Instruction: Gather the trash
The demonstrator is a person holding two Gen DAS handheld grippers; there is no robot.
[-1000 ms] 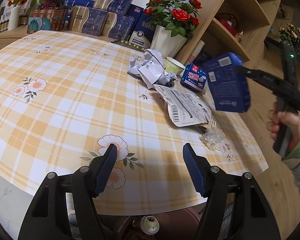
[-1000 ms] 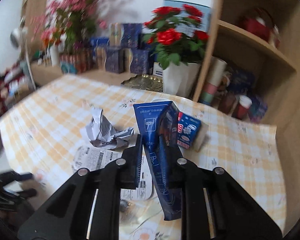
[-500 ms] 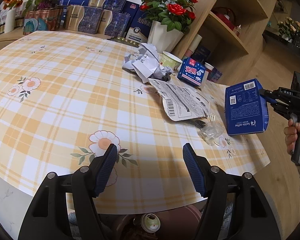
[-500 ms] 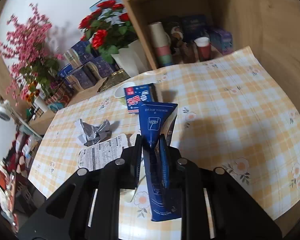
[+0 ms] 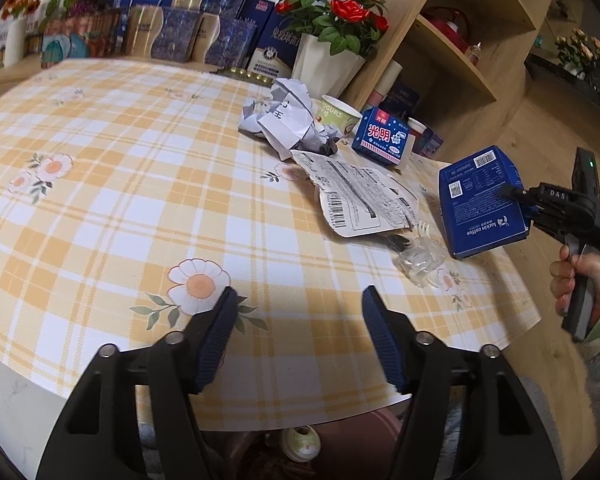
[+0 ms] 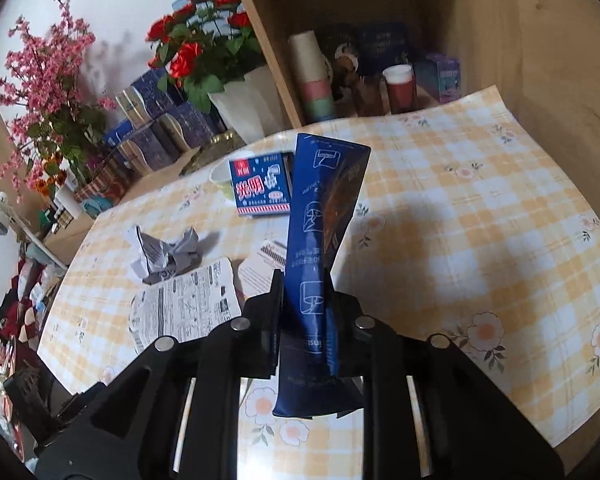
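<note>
While clamping the coffee box [image 6: 320, 264], right tool [image 6: 304, 292] overhangs table edge [image 5: 516, 300]

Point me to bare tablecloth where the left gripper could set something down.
Free: the wide stretch left of the crumpled paper, back to the gift boxes. Crowded: the right side, from the milk carton past the torn label to the clear wrapper.

The left wrist view looked from the bench's [image 5: 100, 208] near edge toward 12 o'clock. The right wrist view hovered above its corner, facing the shelf [image 6: 380, 40]. Both shared the crumpled paper [image 5: 288, 120] [image 6: 164, 254].
</note>
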